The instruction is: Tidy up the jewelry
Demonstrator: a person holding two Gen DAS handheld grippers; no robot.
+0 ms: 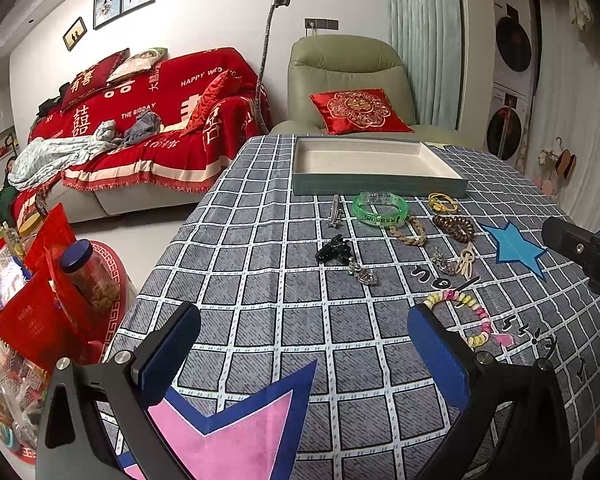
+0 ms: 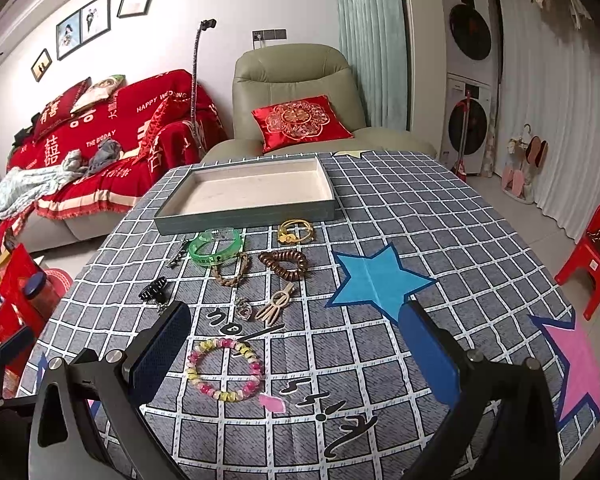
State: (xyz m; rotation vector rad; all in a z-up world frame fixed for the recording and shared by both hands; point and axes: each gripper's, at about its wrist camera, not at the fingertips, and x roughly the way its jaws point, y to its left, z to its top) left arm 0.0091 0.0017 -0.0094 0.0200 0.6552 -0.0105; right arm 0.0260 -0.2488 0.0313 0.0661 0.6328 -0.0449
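Ahead, both hand-held grippers gape empty; a beaded bracelet (image 2: 225,370) lies before the tray (image 2: 244,216).

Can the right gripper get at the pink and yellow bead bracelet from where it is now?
Probably yes. The right gripper is open, and the bead bracelet lies flat on the tablecloth just inside its left finger, with nothing on top of it. The nearest piece, a beige hair clip, lies farther ahead.
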